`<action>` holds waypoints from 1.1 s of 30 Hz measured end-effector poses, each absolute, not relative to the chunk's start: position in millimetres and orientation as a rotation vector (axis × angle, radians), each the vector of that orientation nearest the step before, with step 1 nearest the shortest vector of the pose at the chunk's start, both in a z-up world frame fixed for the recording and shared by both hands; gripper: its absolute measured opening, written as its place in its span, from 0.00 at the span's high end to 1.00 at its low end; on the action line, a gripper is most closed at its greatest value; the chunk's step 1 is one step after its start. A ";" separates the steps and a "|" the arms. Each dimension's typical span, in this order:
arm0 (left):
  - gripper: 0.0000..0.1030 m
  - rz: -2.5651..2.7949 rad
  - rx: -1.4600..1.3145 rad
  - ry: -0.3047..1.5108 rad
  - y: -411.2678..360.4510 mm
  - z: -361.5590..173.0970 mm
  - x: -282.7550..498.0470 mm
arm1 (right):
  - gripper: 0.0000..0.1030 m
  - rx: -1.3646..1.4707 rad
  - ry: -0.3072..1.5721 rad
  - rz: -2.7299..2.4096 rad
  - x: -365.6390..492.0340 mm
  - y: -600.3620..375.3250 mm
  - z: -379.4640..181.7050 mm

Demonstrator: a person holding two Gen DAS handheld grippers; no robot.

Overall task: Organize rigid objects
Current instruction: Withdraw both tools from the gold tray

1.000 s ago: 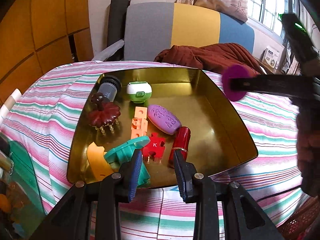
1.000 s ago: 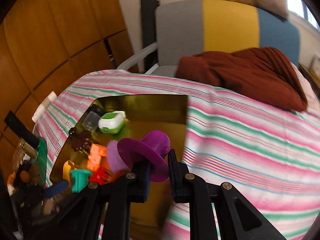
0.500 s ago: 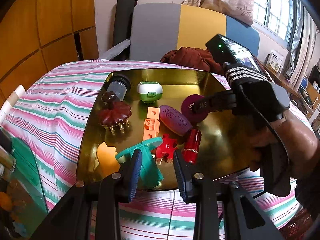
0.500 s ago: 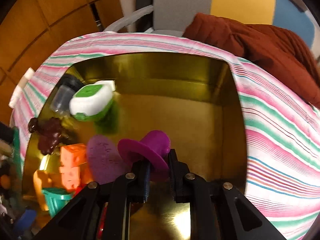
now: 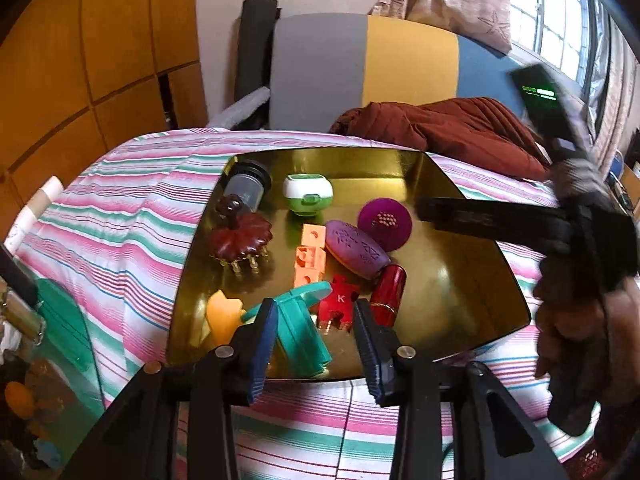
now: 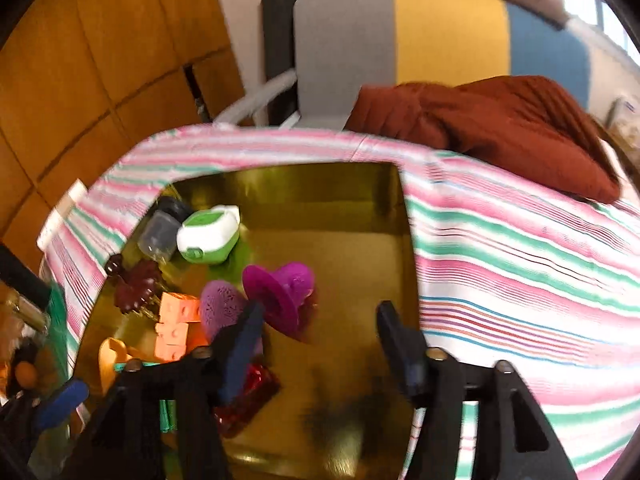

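Note:
A gold tray (image 5: 472, 280) (image 6: 360, 248) lies on the striped cloth and holds several small objects. A magenta funnel-shaped piece (image 5: 385, 223) (image 6: 280, 294) rests in the tray beside a purple oval soap-like piece (image 5: 356, 249) (image 6: 222, 308). My right gripper (image 6: 320, 332) is open and empty just above and behind the magenta piece; its finger also shows in the left wrist view (image 5: 480, 216). My left gripper (image 5: 316, 328) is open and empty over the tray's near edge, above a teal piece (image 5: 300, 328) and a red puzzle piece (image 5: 338, 304).
The tray also holds a green-and-white case (image 5: 308, 194), a grey jar (image 5: 248, 184), a dark red flower-shaped piece (image 5: 240, 240), orange blocks (image 5: 310, 256), a red cylinder (image 5: 388, 288) and a yellow piece (image 5: 224, 316). A brown blanket (image 5: 440, 128) lies behind.
My right gripper carried the magenta piece over the tray, lowered it, then opened and let it go. It now pulls back to the right. My left gripper stayed put.

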State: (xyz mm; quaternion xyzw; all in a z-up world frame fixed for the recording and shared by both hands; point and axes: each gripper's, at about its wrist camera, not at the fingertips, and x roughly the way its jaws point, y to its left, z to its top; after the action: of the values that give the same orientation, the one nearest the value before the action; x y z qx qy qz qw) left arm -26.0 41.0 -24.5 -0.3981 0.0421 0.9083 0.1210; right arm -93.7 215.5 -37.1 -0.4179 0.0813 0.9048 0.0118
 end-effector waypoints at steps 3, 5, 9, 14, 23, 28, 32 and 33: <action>0.61 2.693 -1.142 0.130 42.1 -18.5 -21.6 | 0.35 -1.212 0.254 2.834 -74.1 221.5 -27.4; 0.58 2.712 -1.134 0.145 44.2 -15.5 -18.7 | 0.30 -1.157 0.261 2.831 -58.8 224.4 -22.9; 0.51 2.723 -1.096 0.140 48.0 -10.3 -9.5 | 0.29 -1.091 0.247 2.822 -30.4 226.5 -19.5; 0.32 2.750 -1.083 0.161 52.9 -11.1 2.3 | 0.27 -1.069 0.201 2.801 -2.6 221.4 -26.3; 0.32 2.837 -1.067 0.083 39.6 -3.1 12.4 | 0.26 -1.007 0.183 2.798 21.0 207.6 -24.1; 0.32 2.858 -1.055 0.026 32.4 1.1 12.7 | 0.23 -0.979 0.150 2.828 21.4 196.3 -15.7; 0.39 2.913 -0.974 0.050 31.0 5.7 19.0 | 0.23 -0.979 0.130 2.841 20.4 189.0 -14.4; 0.42 2.912 -0.965 0.052 30.5 7.0 19.1 | 0.23 -0.985 0.129 2.841 19.6 188.2 -14.7</action>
State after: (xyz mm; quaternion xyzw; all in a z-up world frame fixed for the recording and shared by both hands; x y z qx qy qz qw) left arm 19.1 30.5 7.0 -0.3142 0.0169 0.9485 0.0367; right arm 19.6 188.2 -14.7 -0.3265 0.0429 0.9419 0.0657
